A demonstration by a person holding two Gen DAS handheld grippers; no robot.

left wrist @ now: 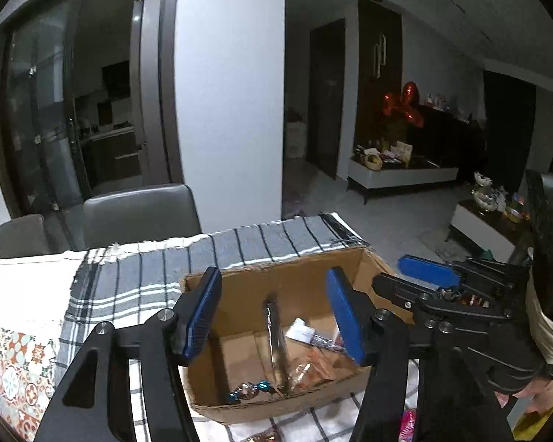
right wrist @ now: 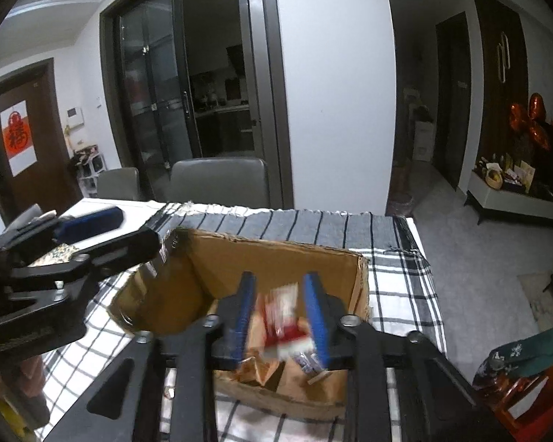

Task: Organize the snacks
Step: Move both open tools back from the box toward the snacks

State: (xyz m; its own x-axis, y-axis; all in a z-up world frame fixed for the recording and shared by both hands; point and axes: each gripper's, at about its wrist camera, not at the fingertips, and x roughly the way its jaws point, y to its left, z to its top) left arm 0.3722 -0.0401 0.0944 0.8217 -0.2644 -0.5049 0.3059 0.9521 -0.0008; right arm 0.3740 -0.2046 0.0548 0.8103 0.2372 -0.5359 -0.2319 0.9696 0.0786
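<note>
A brown cardboard box [left wrist: 276, 331] stands open on a checked cloth [left wrist: 129, 287] spread over the table, its long axis running from the near left to the far right in the left wrist view. Inside it lie several snacks: a clear packet [left wrist: 276, 339] standing on edge with its long side pointing from near to far, a copper-coloured wrapper [left wrist: 313, 368] on the right, a small white packet [left wrist: 302, 329] behind that, and a sweet with blue twisted ends [left wrist: 249, 392] at the near left corner.

The left gripper [left wrist: 272, 316] hangs over the box with its blue pads [left wrist: 199, 316] wide apart and nothing between them.

The right gripper [right wrist: 282, 316] is above the right part of the box. Between its pads [right wrist: 315, 316] is a red and white packet [right wrist: 285, 316], blurred, its long axis running near to far. The pads look slightly wider than the packet, so I cannot tell whether they grip it. Any print on it is too smeared to read.

On the far left wall, a dark door [right wrist: 37, 140] carries a white sheet with a red Chinese character [right wrist: 18, 134]. Two grey chairs [right wrist: 221, 180] stand at the table's far edge. A patterned tile mat [left wrist: 14, 368] lies at the near left.
</note>
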